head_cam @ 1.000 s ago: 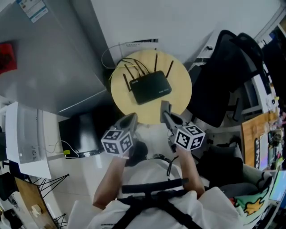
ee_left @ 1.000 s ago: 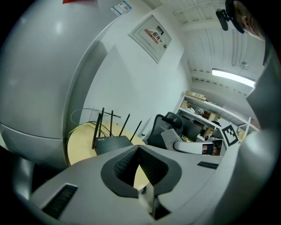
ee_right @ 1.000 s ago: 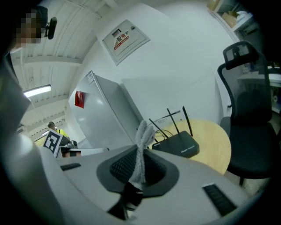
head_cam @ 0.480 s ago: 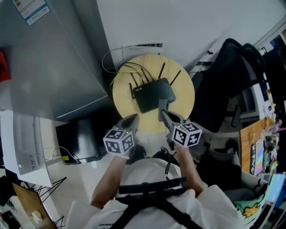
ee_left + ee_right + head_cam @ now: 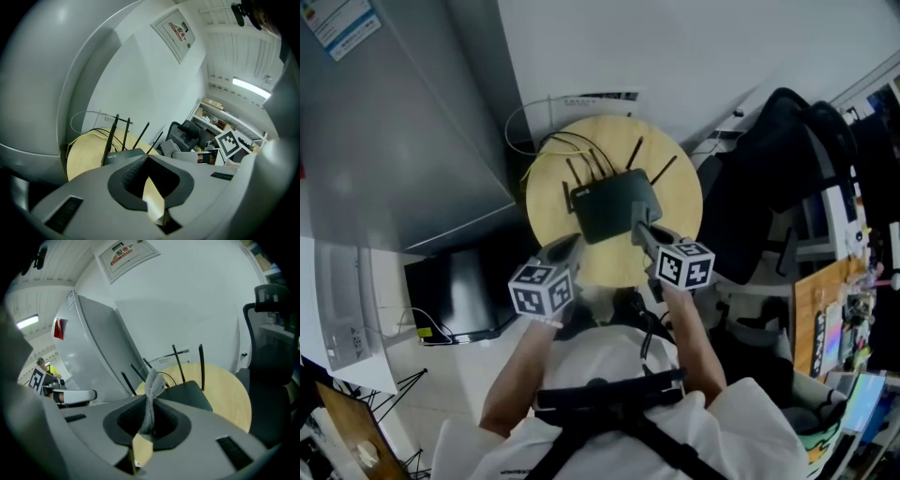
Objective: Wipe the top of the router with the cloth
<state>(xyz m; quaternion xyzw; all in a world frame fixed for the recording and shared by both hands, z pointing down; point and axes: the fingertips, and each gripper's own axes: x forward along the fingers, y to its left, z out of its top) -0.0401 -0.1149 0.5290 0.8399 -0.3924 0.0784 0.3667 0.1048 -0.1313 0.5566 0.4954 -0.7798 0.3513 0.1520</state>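
A black router (image 5: 607,207) with several upright antennas lies on a round wooden table (image 5: 680,202). My right gripper (image 5: 639,223) hovers at the router's near right edge. In the right gripper view it (image 5: 151,405) is shut on a thin grey cloth (image 5: 151,389) that sticks up between the jaws, with the router (image 5: 187,394) just beyond. My left gripper (image 5: 572,243) is held at the table's near edge, left of the router. In the left gripper view its jaws (image 5: 147,161) are shut with nothing between them, and the router (image 5: 123,155) lies just ahead.
A tall grey cabinet (image 5: 403,122) stands left of the table. A black office chair (image 5: 769,178) is close on the right. Looped cables (image 5: 534,117) run to a wall socket behind the table. A dark box (image 5: 455,291) sits on the floor at lower left.
Both grippers have moved forward toward the router. The right gripper's tip now reaches the router's near edge. The cloth stays pinched in the right jaws.
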